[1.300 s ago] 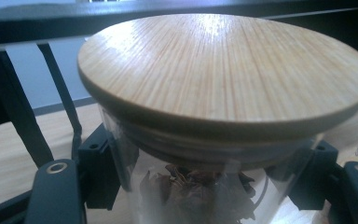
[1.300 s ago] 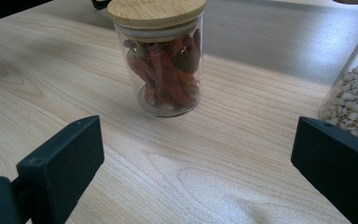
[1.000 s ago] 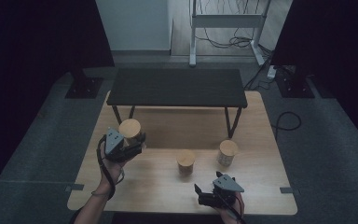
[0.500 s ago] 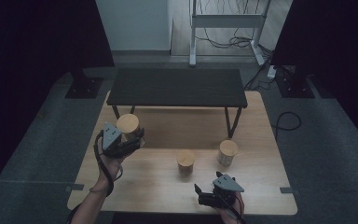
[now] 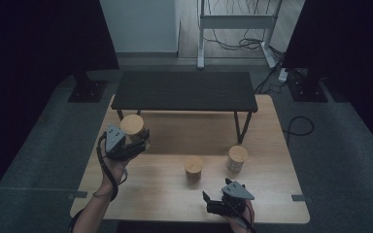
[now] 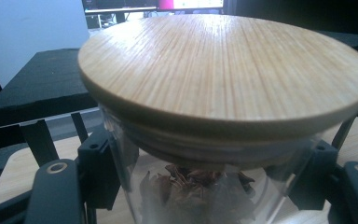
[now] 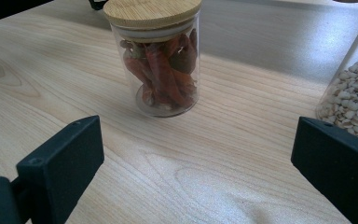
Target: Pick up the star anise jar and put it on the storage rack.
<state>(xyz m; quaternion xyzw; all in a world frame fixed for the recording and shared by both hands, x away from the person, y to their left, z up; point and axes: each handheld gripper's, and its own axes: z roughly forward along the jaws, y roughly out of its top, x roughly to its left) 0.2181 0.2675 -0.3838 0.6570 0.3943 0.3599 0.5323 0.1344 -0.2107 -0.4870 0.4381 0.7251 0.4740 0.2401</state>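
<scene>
Star-anise jar [image 6: 223,140] (bamboo lid on) sits clamped in the left gripper [image 5: 126,143] — mid-carry, I judge, toward the black shelf [image 5: 184,91]. Next: a level set-down. Right gripper [image 5: 223,204] rests wide open, holding nothing.

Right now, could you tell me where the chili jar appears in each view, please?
High view: the chili jar stands at the table's centre.
Left gripper view: not in it.
Right gripper view: chili jar at upper centre, beyond the open jaws.
Shared landmark: the seed jar, right of it in both.
</scene>
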